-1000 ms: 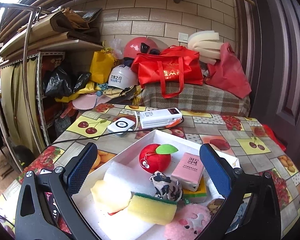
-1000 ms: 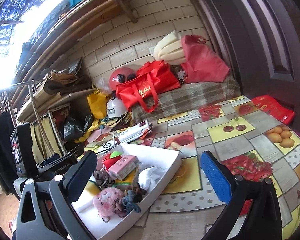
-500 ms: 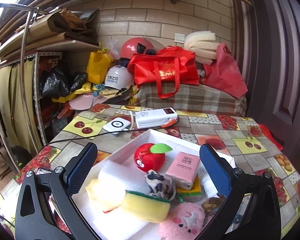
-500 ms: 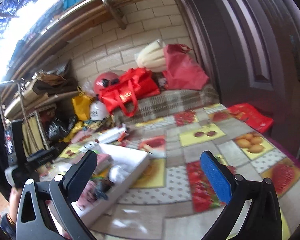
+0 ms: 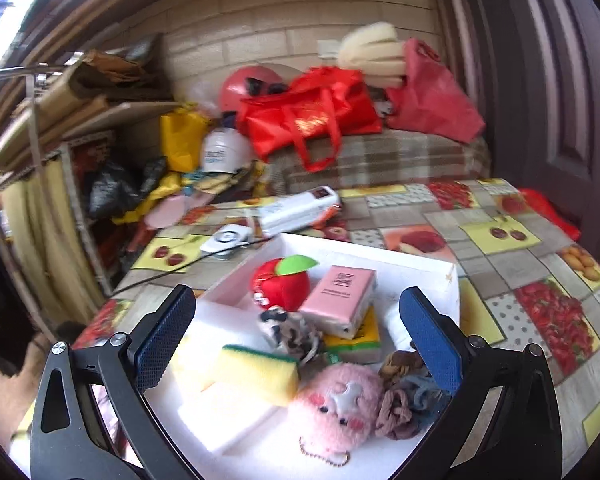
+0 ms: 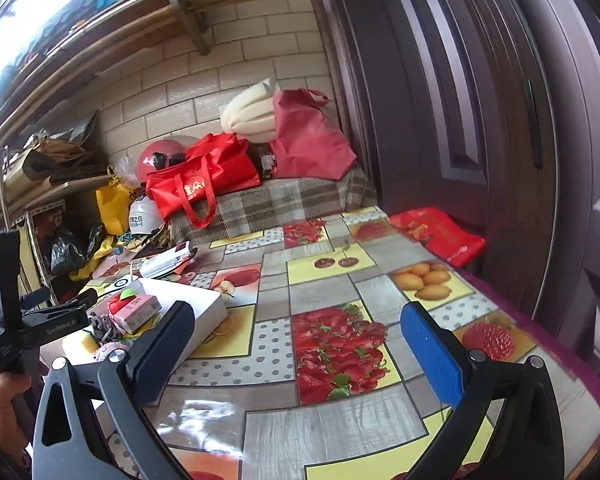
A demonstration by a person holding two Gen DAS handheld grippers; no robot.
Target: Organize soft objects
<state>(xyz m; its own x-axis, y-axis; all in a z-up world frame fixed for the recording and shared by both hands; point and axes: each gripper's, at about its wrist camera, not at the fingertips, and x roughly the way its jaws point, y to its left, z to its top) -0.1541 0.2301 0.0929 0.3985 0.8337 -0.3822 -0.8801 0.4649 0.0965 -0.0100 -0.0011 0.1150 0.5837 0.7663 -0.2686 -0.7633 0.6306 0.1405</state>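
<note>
A white tray (image 5: 440,276) holds soft objects: a red plush apple (image 5: 280,284), a pink tissue pack (image 5: 340,296), a yellow-green sponge (image 5: 256,372), a pink plush pig (image 5: 336,408), a spotted scrunchie (image 5: 290,332) and brown and grey hair ties (image 5: 404,400). My left gripper (image 5: 296,344) is open and empty, hovering over the tray's near half. My right gripper (image 6: 300,352) is open and empty over the fruit-print tablecloth (image 6: 340,344), right of the tray (image 6: 204,308). The left gripper's body (image 6: 24,328) shows at the right wrist view's left edge.
A white power bank (image 5: 300,208) and a small white device (image 5: 226,238) with a black cable lie behind the tray. Red bags (image 5: 312,116), helmets and a shelf rack crowd the back. A dark door (image 6: 480,120) stands at the right, with a red bag (image 6: 436,232) at the table's edge.
My left gripper has moved forward and lower over the tray, so the pig and hair ties show fully. My right gripper has swung right, away from the tray, over the bare tablecloth.
</note>
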